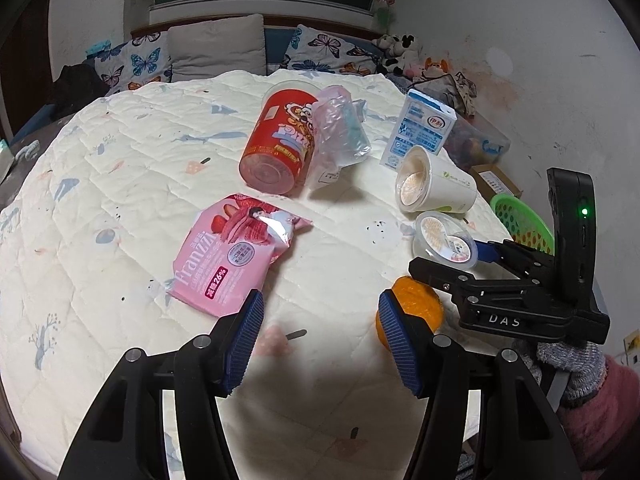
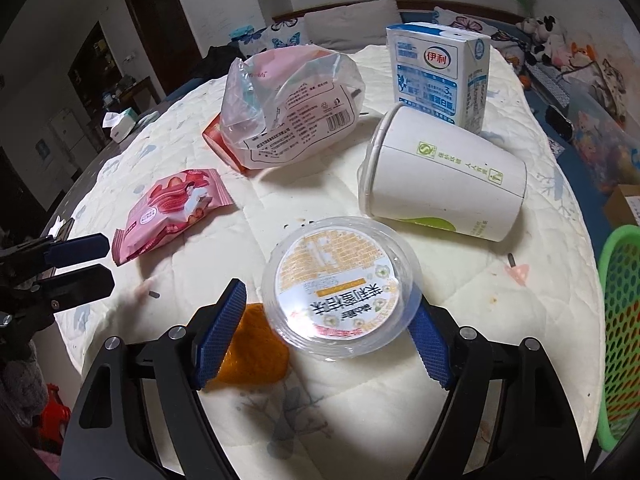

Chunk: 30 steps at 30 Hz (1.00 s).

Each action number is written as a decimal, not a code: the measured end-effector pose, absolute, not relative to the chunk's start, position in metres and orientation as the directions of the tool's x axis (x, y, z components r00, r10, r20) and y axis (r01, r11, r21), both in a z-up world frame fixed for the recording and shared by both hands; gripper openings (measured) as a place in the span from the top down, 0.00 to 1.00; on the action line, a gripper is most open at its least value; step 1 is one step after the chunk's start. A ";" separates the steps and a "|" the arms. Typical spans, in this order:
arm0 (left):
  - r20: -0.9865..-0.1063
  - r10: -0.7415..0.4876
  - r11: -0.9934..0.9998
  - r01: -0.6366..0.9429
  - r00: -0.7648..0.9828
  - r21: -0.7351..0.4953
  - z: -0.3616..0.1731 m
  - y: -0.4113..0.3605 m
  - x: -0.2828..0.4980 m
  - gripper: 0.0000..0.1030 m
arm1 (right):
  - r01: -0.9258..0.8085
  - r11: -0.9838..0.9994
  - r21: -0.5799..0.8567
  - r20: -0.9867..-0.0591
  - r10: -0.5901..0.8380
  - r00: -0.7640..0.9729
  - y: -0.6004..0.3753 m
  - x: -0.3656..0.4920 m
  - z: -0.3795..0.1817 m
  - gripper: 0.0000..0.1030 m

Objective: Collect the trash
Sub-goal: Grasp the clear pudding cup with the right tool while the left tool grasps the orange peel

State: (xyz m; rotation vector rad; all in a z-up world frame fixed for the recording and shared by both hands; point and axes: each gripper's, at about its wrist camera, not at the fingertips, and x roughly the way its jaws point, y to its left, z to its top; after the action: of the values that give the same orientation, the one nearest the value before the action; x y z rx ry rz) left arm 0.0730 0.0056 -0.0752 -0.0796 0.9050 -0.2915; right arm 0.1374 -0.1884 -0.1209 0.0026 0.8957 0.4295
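Note:
A clear plastic tub lid (image 2: 340, 288) with a printed label lies between the fingers of my right gripper (image 2: 326, 320). Its right pad (image 2: 430, 344) sits at the lid's edge, and a gap shows by the left pad, so the jaws stand open around it. An orange (image 2: 252, 348) rests beside the left pad. My left gripper (image 1: 320, 320) hangs open over bare cloth with nothing between its fingers. A pink Franzzi wrapper (image 1: 232, 248) lies just beyond its left finger, and the orange (image 1: 416, 304) sits behind its right finger. The right gripper (image 1: 448, 258) shows at the lid (image 1: 444, 236).
The quilted white cloth (image 1: 120, 200) also carries a tipped red snack tub (image 1: 280, 140), a clear plastic bag (image 1: 340, 132), an upright milk carton (image 2: 440, 72) and a white paper cup (image 2: 444, 176) on its side. A green basket (image 2: 620, 320) stands past the right edge. My left gripper (image 2: 106, 264) shows at far left.

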 end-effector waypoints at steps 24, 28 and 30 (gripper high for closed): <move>-0.795 -0.372 0.902 0.387 0.479 -0.189 -0.102 -0.062 0.086 0.44 | -0.228 0.951 0.210 -0.700 0.309 0.644 -0.257 0.100 -0.092 0.37; -0.799 -0.376 0.899 0.393 0.468 -0.193 -0.106 -0.067 0.088 0.44 | -0.204 0.955 0.215 -0.700 0.296 0.650 -0.266 0.097 -0.093 0.37; -0.802 -0.376 0.898 0.396 0.465 -0.192 -0.108 -0.070 0.089 0.48 | -0.196 0.956 0.217 -0.701 0.292 0.651 -0.269 0.097 -0.094 0.37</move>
State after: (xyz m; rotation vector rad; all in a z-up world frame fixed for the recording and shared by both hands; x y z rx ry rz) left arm 0.0891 -0.0698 -0.1080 0.0222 0.9787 -0.4744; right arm 0.0966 -0.2686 -0.0940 0.1255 0.8169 0.2777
